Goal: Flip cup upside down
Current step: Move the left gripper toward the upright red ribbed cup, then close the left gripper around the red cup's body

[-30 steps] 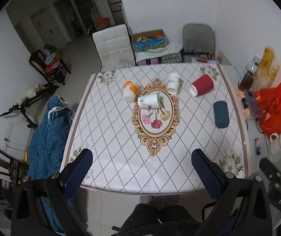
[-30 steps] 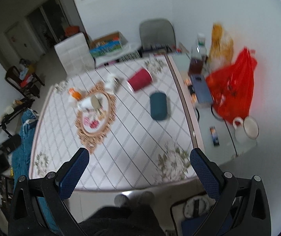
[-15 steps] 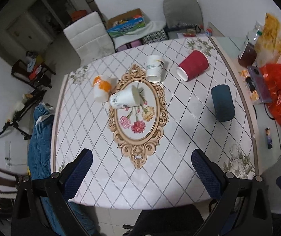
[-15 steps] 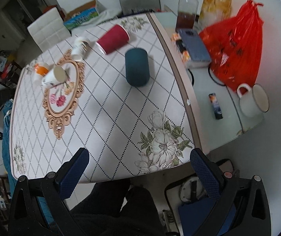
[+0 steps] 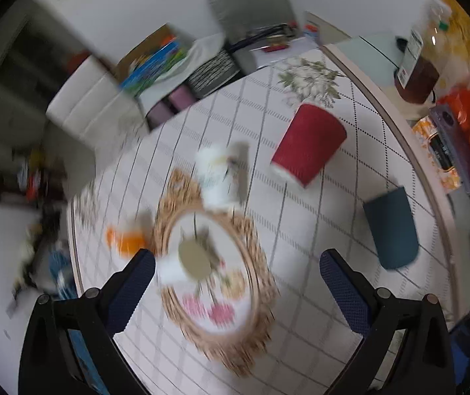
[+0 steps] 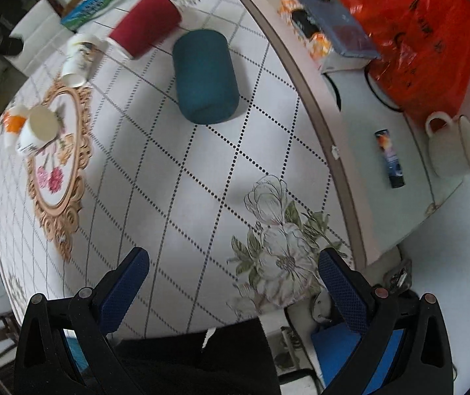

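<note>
Several cups lie on their sides on the white diamond-pattern tablecloth (image 6: 175, 177). A dark teal cup (image 6: 205, 77) lies nearest my right gripper (image 6: 233, 275), which is open and empty above the table's front edge. The teal cup (image 5: 391, 230) also shows in the left wrist view. A red cup (image 5: 307, 146) (image 6: 144, 29), a white printed cup (image 5: 216, 174) (image 6: 78, 59), a white cup (image 5: 185, 261) (image 6: 39, 131) with its mouth toward me, and an orange-and-white cup (image 5: 126, 238) lie further left. My left gripper (image 5: 236, 278) is open and empty, above the white cup. The left view is blurred.
A side table (image 6: 396, 151) on the right holds a red plastic bag (image 6: 422, 39), a white enamel mug (image 6: 454, 144), a small dark tube (image 6: 389, 158) and a box (image 6: 337, 36). Chairs (image 5: 251, 3) and a cardboard box (image 5: 152, 59) stand behind the table.
Both grippers have moved forward and down over the table, so the cups look larger. The left gripper has closed in on the white cup. No cup has moved.
</note>
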Tool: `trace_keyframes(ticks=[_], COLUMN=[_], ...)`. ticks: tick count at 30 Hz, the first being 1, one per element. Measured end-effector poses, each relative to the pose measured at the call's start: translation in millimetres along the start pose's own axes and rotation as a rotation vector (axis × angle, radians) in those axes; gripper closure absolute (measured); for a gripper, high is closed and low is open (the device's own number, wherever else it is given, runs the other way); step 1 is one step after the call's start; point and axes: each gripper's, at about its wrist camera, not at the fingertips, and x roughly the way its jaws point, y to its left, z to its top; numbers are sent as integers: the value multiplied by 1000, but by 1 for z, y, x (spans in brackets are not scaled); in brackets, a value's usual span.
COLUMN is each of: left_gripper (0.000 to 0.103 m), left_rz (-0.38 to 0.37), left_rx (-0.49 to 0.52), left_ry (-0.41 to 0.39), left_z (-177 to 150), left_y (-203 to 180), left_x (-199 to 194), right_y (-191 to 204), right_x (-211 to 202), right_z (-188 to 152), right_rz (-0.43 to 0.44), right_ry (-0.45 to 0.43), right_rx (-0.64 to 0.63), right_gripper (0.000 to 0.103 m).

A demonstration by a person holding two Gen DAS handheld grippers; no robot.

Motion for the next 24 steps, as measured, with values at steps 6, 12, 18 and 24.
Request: trace_keyframes(ticks=[6, 12, 18, 24], left_gripper=[1, 0, 1, 1], left_rz=[5, 6, 8, -14], left_rx=[243, 414, 518, 574], left_ry=[35, 71, 106, 146], left_z=[60, 93, 108, 113], left_y=[-34, -67, -91, -107], left_x=[53, 100, 130, 148], right_y=[1, 1, -2, -2], right_x=[36, 56, 65, 72], right_z=[28, 50, 66, 76], right_rz=[-3, -8, -13, -18], right_ry=[75, 119, 138, 154], right_rx=[60, 109, 138, 150], right_gripper=[0, 0, 0, 0])
